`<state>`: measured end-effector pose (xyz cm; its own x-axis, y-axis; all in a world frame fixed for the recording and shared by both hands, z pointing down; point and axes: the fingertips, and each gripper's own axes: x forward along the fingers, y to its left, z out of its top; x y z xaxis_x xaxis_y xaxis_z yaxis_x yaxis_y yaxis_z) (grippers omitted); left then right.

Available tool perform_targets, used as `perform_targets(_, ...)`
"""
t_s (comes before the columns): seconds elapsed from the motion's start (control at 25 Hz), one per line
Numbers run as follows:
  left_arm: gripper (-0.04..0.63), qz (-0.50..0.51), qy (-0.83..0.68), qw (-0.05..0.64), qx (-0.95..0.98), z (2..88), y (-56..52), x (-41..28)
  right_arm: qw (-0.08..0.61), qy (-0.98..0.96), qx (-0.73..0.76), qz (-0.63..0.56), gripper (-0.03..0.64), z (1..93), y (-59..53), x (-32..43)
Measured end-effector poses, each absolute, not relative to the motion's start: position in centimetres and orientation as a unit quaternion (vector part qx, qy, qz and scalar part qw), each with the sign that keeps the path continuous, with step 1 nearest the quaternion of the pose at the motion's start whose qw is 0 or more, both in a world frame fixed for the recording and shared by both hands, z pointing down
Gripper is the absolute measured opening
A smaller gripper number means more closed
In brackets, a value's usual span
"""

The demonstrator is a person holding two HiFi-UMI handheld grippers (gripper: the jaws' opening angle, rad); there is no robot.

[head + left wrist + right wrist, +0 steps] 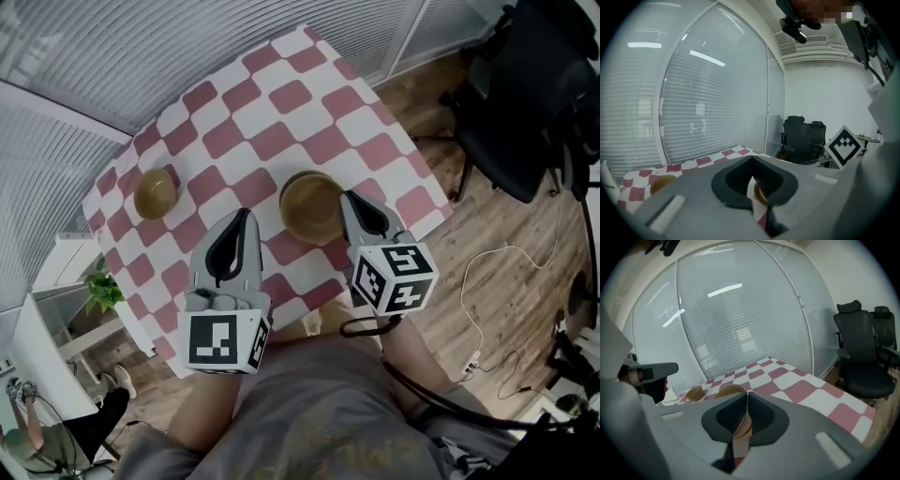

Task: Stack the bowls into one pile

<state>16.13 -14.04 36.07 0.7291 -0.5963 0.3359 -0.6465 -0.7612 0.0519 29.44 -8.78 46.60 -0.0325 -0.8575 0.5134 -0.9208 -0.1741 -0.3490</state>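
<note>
At nine o'clock on the checked worktop point(272, 103) sits a small tan bowl point(155, 193), well apart from everything else. Right of it the left tool point(247, 217) hovers with its jaws pressed together on nothing. Near the centre lies a larger tan bowl point(311, 206), perhaps already a nested pair; I cannot tell. Just beside its three o'clock rim the right tool point(349, 199) is likewise closed and empty. I count two bowls for certain, and two tools. The bowls look light, stiff and smooth, likely slippery, so pinching the thin rim wall seems the surest hold.
</note>
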Motion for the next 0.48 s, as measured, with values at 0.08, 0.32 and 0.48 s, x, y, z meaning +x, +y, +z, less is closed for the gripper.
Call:
perform_targets(0.08, 0.000, 0.158, -0.331, 0.088, 0.926, 36.9, -14.2, 16.5, 0.051, -0.637, 0.694, 0.330, 0.035, 47.6, -8.9, 29.6)
perform_targets(0.32, 0.000, 0.178, -0.334, 0.104, 0.920, 39.0, -15.4, 16.8, 0.068, -0.633, 0.694, 0.337, 0.037, 49.7, -9.6, 29.8)
perform_targets(0.48, 0.000, 0.186, -0.336, 0.112, 0.916, 40.0, -16.1, 17.0, 0.083, -0.633, 0.694, 0.334, 0.039, 50.5, -10.1, 30.0)
